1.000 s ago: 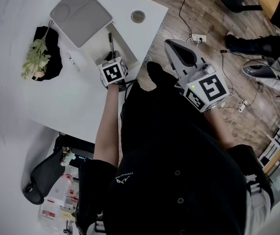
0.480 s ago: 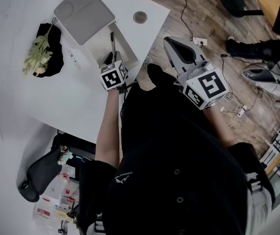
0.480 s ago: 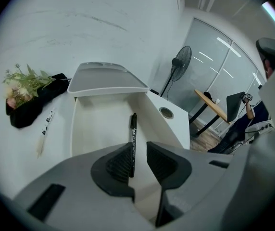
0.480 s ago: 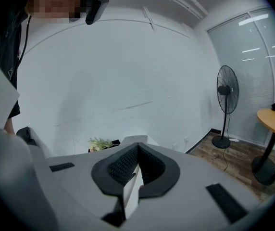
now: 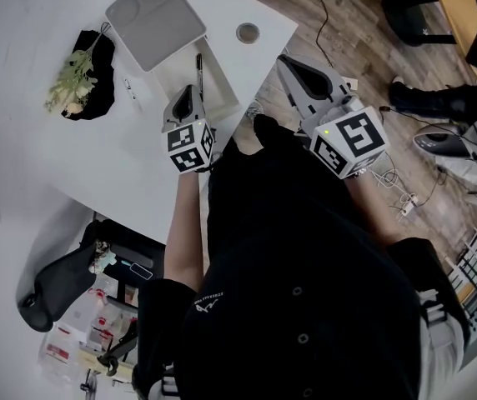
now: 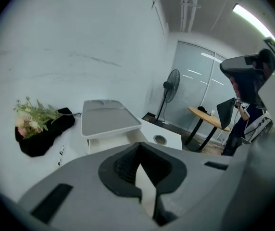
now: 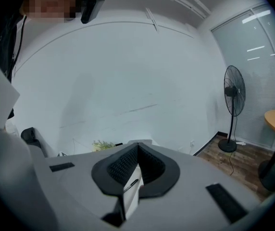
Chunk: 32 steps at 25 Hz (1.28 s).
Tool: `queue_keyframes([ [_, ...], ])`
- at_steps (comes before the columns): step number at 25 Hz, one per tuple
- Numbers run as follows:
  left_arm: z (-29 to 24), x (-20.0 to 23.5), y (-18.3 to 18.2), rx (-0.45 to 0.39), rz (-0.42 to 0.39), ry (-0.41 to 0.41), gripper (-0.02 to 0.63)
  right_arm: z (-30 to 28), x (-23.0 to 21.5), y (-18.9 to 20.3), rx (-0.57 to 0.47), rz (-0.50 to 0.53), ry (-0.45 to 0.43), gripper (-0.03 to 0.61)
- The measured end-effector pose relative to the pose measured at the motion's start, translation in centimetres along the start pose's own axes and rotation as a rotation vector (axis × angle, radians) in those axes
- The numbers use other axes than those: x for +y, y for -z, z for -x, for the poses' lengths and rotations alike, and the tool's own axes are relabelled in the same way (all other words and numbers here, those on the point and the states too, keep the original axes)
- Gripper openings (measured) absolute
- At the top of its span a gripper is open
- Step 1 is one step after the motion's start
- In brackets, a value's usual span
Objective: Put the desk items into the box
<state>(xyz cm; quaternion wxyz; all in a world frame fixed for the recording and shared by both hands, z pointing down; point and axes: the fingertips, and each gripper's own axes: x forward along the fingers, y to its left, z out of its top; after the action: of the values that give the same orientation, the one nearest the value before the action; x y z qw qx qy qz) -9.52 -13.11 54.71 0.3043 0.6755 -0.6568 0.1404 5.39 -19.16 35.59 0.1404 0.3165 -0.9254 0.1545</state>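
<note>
left gripper (image 5: pixel 183 92) closed, right gripper (image 5: pixel 286 61) closed

Office rm: white desk (image 5: pixel 113 161), floor fan (image 6: pixel 172 83), glass partn (image 6: pixel 197 73).

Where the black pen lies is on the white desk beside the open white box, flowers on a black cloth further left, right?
No: the head view shows the black pen inside the open white box, not on the white desk beside it. The flowers do lie on the black cloth further left.
</note>
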Motion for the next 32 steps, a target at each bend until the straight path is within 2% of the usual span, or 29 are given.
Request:
queue_keyframes([
  [3, 1.3, -0.4, -1.3, -0.047, -0.027, -0.002, 0.008, -0.6, 0.3, -0.8, -0.01, 0.012, -0.026, -0.002],
  [13, 5.4, -2.1, -3.7, -0.173, -0.009, 0.005, 0.008, -1.9, 1.4, -2.5, -0.024, 0.059, -0.123, -0.002],
  [20, 9.0, -3.1, -7.7, -0.306, 0.008, -0.044, 0.008, -2.0, 2.2, -4.3, -0.053, 0.085, -0.195, -0.002],
  [27, 12.7, -3.7, -11.7, -0.427, 0.032, -0.127, 0.008, -2.2, 2.7, -5.4, -0.068, 0.106, -0.266, -0.002],
  [32, 14.6, -4.9, -14.0, -0.5, 0.018, -0.153, 0.008, -2.3, 2.8, -6.1, -0.076, 0.109, -0.309, -0.002],
])
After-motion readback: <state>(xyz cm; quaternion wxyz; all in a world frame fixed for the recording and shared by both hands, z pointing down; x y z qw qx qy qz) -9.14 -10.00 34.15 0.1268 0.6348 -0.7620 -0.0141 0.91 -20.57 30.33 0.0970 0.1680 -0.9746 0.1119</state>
